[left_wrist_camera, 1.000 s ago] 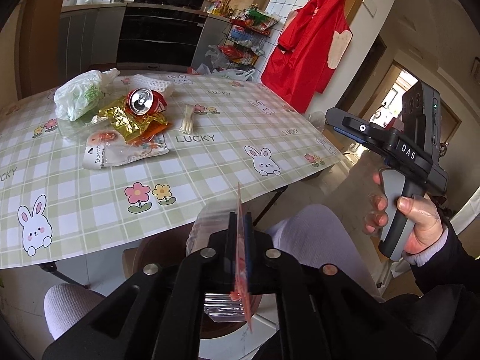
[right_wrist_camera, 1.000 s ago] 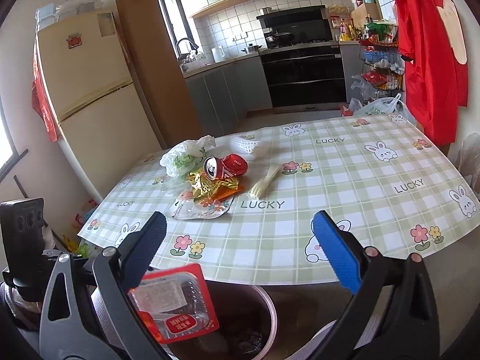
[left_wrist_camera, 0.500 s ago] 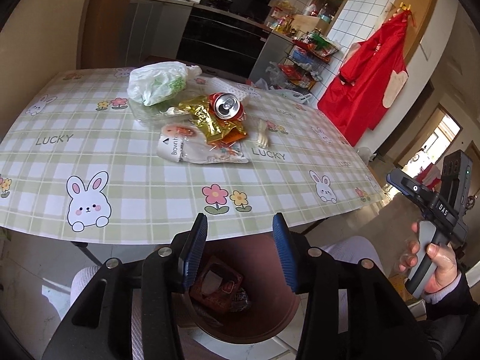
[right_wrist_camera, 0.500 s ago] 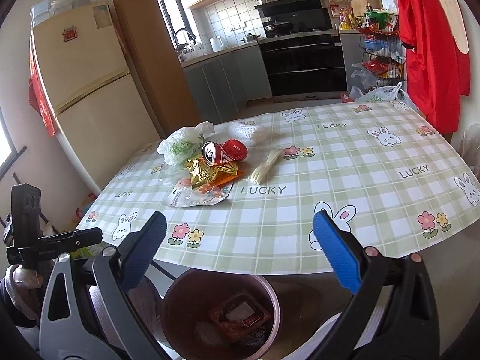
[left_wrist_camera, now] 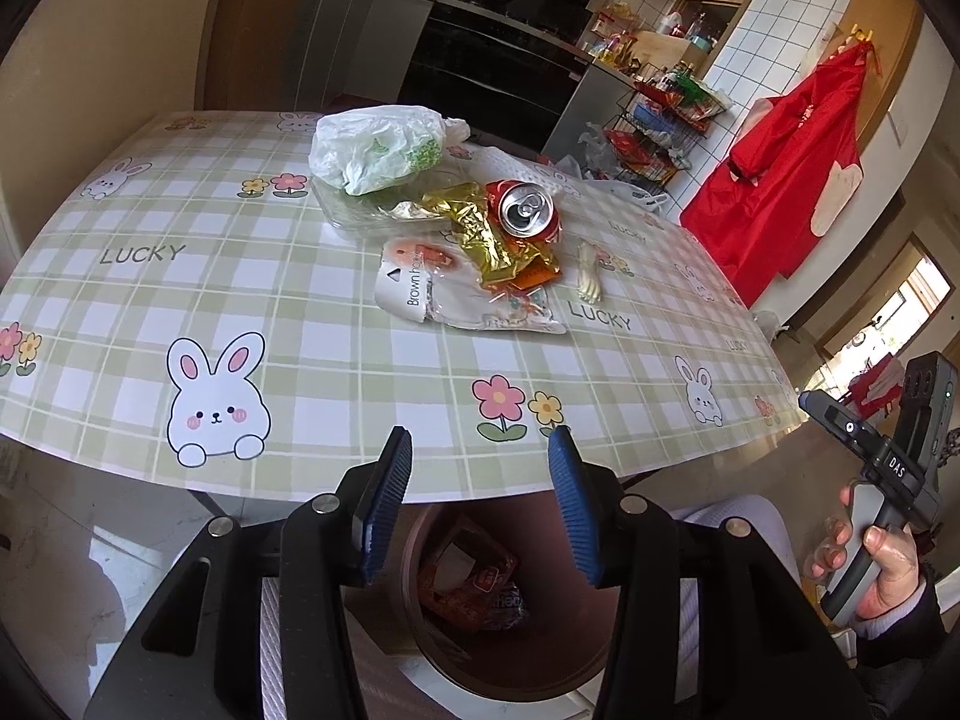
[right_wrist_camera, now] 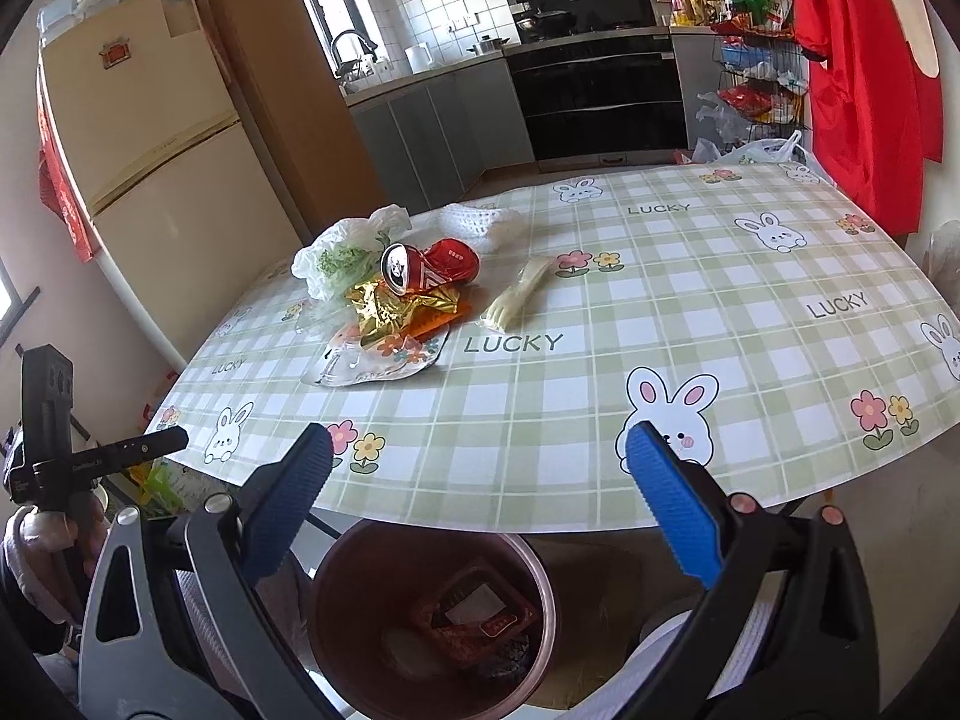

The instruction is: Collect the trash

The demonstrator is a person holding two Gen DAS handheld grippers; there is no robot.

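Observation:
A brown bin (left_wrist_camera: 576, 660) (right_wrist_camera: 336, 576) stands on the floor below the table's near edge, with a red snack packet (left_wrist_camera: 465, 585) (right_wrist_camera: 474, 618) inside. On the table lies a trash pile: a crushed red can (left_wrist_camera: 525, 213) (right_wrist_camera: 429, 264), gold foil wrapper (left_wrist_camera: 486, 240) (right_wrist_camera: 390, 309), clear packet (left_wrist_camera: 456, 294) (right_wrist_camera: 375, 360), white plastic bag (left_wrist_camera: 375, 147) (right_wrist_camera: 339, 258) and a pale fork packet (left_wrist_camera: 588, 279) (right_wrist_camera: 519, 294). My left gripper (left_wrist_camera: 480, 462) is open and empty above the bin. My right gripper (right_wrist_camera: 480, 462) is open and empty, also near the table edge.
The table (left_wrist_camera: 300, 360) (right_wrist_camera: 690, 312) has a green checked cloth. A fridge (right_wrist_camera: 138, 162) stands left, kitchen counters and oven (right_wrist_camera: 594, 96) behind, a red apron (left_wrist_camera: 792, 168) and a wire rack (left_wrist_camera: 654, 132) to the right.
My left gripper opened and dropped the red packet into the bin, then rose and swung left toward the table. My right gripper stayed open and nearly still.

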